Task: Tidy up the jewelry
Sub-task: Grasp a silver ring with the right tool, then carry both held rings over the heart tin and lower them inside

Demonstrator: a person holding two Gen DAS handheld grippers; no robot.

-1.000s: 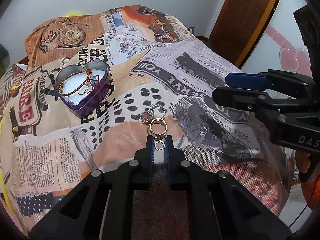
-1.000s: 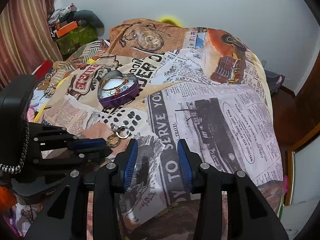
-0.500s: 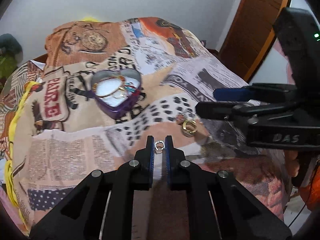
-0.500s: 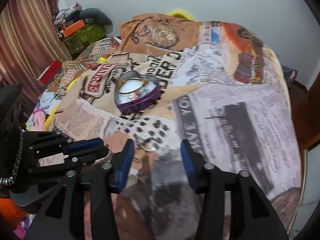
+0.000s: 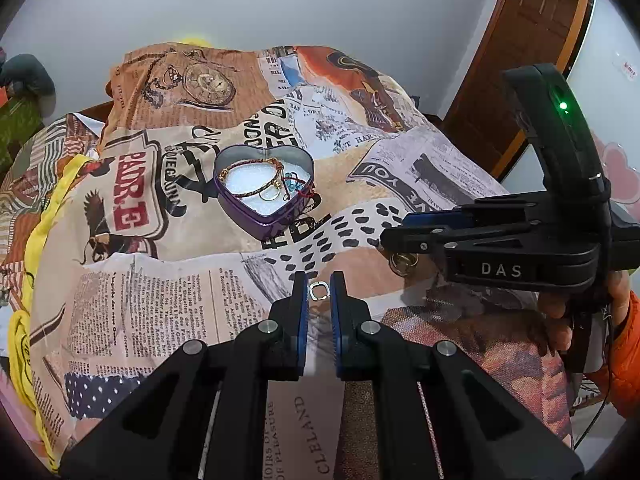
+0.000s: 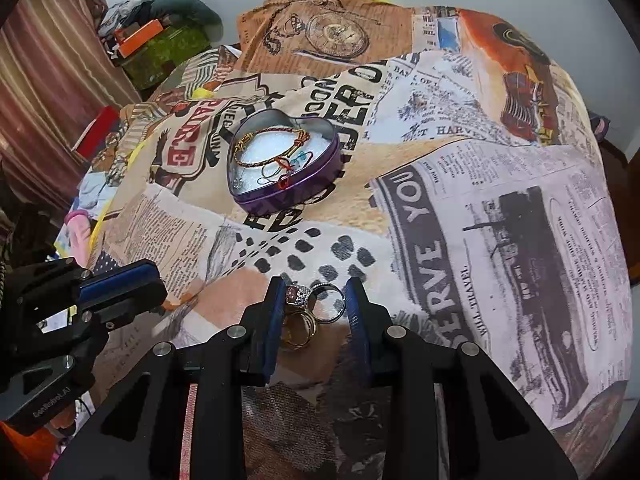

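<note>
Open bedspread (image 6: pixel 500 220) lies all around the heart-shaped tin (image 6: pixel 284 196), at 12 o'clock from both grippers. The left gripper (image 5: pixel 319 292) is clamped on a small silver ring (image 5: pixel 319 291). The right gripper (image 6: pixel 316 304), jaws apart and just been closing, straddles a cluster of rings (image 6: pixel 310 308) on the bed. Bracelets (image 5: pixel 256 184) fill the purple tin. Newspaper-print cover, white wall (image 5: pixel 360 8).

A bed (image 6: pixel 500 184) with a newspaper-print cover (image 5: pixel 168 300) stood against a pale wall (image 5: pixel 360 4). A brown wooden door (image 5: pixel 532 40) was nearby, and striped curtains (image 6: pixel 44 64) hung opposite.
</note>
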